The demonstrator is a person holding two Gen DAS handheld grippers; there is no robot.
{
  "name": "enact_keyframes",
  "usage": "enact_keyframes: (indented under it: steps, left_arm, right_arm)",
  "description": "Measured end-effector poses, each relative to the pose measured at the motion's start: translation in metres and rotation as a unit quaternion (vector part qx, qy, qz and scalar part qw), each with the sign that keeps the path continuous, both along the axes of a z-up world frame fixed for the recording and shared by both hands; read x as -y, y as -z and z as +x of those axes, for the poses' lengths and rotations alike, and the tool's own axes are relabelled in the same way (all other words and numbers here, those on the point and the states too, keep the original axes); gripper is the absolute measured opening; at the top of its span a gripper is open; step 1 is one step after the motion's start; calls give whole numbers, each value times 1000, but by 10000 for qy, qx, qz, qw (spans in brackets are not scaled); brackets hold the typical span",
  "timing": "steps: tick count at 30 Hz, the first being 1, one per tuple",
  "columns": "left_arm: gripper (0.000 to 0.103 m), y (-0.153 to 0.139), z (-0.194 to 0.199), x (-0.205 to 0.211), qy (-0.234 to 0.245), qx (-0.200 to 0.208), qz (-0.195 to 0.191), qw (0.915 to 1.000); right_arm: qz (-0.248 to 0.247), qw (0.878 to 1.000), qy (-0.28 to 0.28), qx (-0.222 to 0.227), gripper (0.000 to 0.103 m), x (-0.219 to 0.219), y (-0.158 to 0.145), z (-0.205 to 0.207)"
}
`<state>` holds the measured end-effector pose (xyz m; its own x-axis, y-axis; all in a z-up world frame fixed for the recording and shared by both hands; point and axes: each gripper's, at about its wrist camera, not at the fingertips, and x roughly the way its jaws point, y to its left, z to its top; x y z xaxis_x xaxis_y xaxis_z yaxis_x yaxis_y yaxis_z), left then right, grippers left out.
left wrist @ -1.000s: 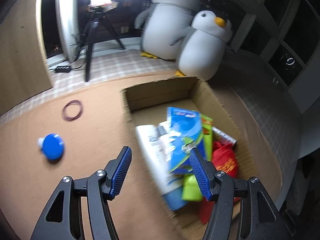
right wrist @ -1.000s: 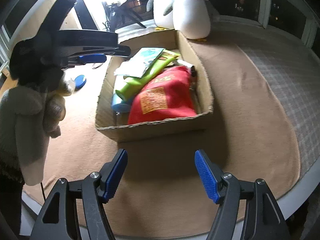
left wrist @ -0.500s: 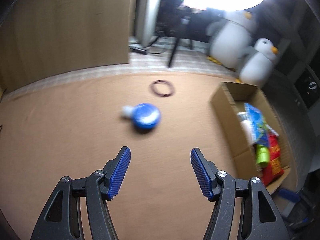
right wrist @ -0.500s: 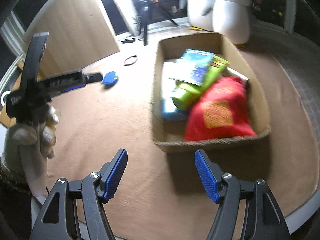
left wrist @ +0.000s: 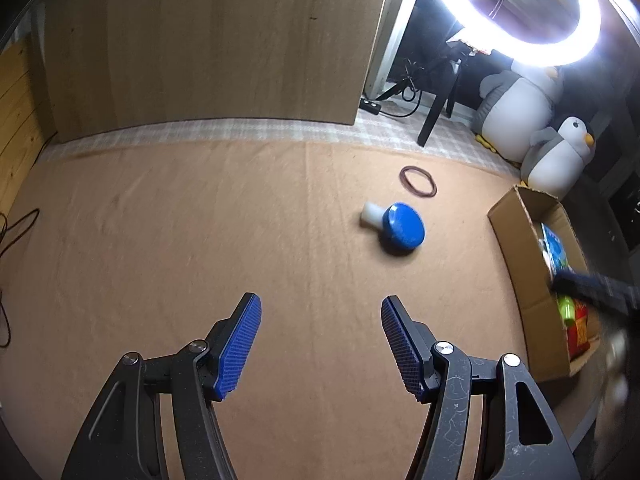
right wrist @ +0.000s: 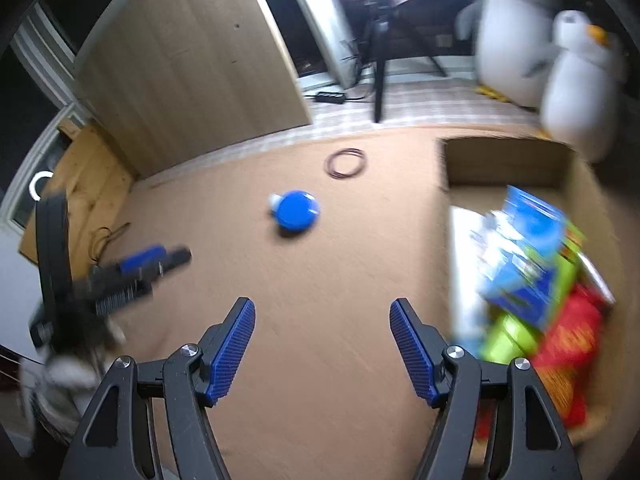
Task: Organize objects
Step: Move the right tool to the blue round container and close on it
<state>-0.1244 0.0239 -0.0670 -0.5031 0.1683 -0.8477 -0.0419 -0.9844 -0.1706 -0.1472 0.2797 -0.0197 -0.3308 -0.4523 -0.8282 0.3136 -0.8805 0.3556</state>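
Observation:
A blue round-capped object with a white neck [left wrist: 398, 227] lies on the brown cloth, ahead and right of my open, empty left gripper [left wrist: 320, 342]. It also shows in the right wrist view [right wrist: 297, 212], ahead of my open, empty right gripper [right wrist: 322, 344]. A dark thin ring [left wrist: 418, 181] lies beyond it, also seen in the right wrist view [right wrist: 346, 163]. A cardboard box [left wrist: 520, 256] at the right holds blue, green and red packets [right wrist: 532, 276]. The left gripper appears blurred at the left of the right wrist view [right wrist: 132, 276].
Two plush penguins [left wrist: 532, 128] stand behind the box. A ring light [left wrist: 516, 12] on a tripod [right wrist: 378, 60] and a wooden panel [left wrist: 208, 40] stand at the back. A cable [left wrist: 12, 240] lies at the left edge.
Both grippers have swung left, away from the box, and now face the blue object and the ring. The box has shifted to the right side of both views. Both stay open.

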Motion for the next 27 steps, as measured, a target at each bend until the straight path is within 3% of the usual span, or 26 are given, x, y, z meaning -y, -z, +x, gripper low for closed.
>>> enact_keyframes:
  steps: [6, 11, 14, 27]
  left_arm:
    - [66, 5, 37, 23, -91, 53, 34, 9999]
    - [66, 15, 68, 49, -306, 214, 227, 9990]
    - [66, 20, 81, 61, -418, 289, 286, 9983]
    - [66, 32, 103, 96, -736, 408, 346, 9958]
  right_arm:
    - [-118, 9997, -101, 194, 66, 37, 16, -57]
    - [-260, 9978, -206, 577, 45, 70, 40, -99]
    - [-202, 9968, -237, 737, 38, 85, 54, -117]
    - [306, 9947, -334, 919, 29, 121, 80, -151]
